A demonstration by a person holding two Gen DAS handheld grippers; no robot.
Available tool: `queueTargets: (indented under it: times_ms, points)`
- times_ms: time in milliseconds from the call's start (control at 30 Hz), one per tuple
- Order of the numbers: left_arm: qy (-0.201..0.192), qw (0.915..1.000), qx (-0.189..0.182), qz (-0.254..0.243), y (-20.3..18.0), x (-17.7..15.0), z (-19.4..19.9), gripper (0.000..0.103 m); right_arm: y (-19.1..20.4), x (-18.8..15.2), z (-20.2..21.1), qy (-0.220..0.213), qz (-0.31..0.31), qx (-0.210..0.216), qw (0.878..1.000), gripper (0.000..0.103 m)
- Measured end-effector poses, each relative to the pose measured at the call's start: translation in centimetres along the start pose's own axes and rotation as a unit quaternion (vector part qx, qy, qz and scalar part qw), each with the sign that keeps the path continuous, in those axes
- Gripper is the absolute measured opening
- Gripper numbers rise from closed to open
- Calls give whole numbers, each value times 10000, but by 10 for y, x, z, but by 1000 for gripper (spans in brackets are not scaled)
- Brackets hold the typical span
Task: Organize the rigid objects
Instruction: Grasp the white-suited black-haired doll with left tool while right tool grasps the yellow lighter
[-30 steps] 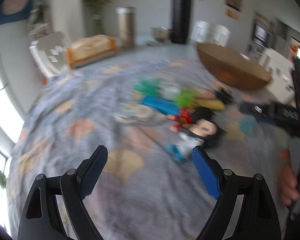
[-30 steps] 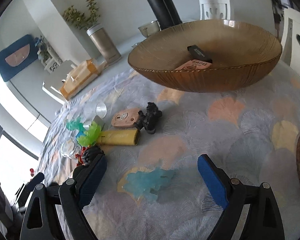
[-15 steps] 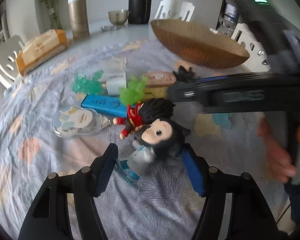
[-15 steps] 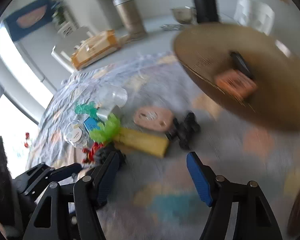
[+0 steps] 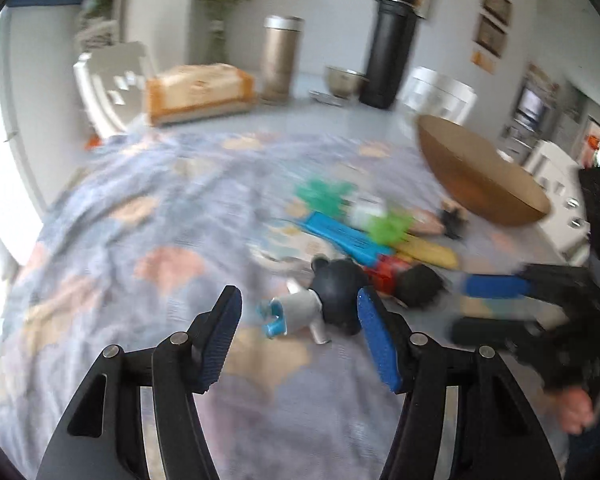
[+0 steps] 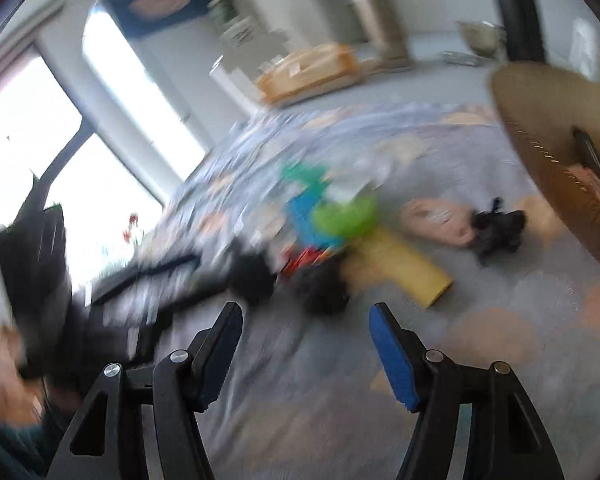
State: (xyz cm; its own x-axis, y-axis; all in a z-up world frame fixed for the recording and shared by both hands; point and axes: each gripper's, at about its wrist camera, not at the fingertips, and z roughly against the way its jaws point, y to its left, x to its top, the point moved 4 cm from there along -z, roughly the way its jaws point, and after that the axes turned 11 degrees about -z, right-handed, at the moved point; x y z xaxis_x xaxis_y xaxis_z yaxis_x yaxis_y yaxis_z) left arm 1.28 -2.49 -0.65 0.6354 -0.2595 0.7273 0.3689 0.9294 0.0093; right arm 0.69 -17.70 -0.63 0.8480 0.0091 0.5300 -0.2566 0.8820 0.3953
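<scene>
A doll (image 5: 324,304) with black hair and a grey body lies on the patterned cloth between the fingertips of my left gripper (image 5: 298,320). Those jaws are closing; the right pad overlaps the doll's head, the left pad stands apart from it. A red figure with dark hair (image 5: 404,280) lies just behind. My right gripper (image 6: 304,328) is closing with nothing between its pads, and the dark-haired figure (image 6: 320,284) lies just ahead of it. A blue box (image 5: 344,236), a yellow box (image 6: 408,268) and green toys (image 5: 388,226) form the pile.
A brown bowl (image 6: 548,152) at the right holds a black item and an orange card. A pink oval (image 6: 436,220) and a small black figure (image 6: 496,228) lie beside it. A tissue box (image 5: 200,92), a metal canister (image 5: 280,60) and a black flask (image 5: 392,44) stand at the back.
Both pairs of jaws have narrowed. The doll has turned and now lies with the back of its head towards my left gripper. The right gripper has rolled and swung left to the pile.
</scene>
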Motion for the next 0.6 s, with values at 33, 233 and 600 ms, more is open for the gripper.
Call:
queueTargets:
  times_ms: [33, 233, 600]
  points:
    - [-13, 10000, 30, 75, 2, 0, 0, 58, 0, -1, 3, -89, 63, -207, 9997, 65]
    - [-2, 9997, 154, -165, -6, 2, -4, 58, -31, 13, -1, -227, 167, -1673, 9855, 42]
    - [275, 9995, 12, -125, -1, -3, -12, 66, -20, 45, -52, -106, 610, -1489, 9869, 43]
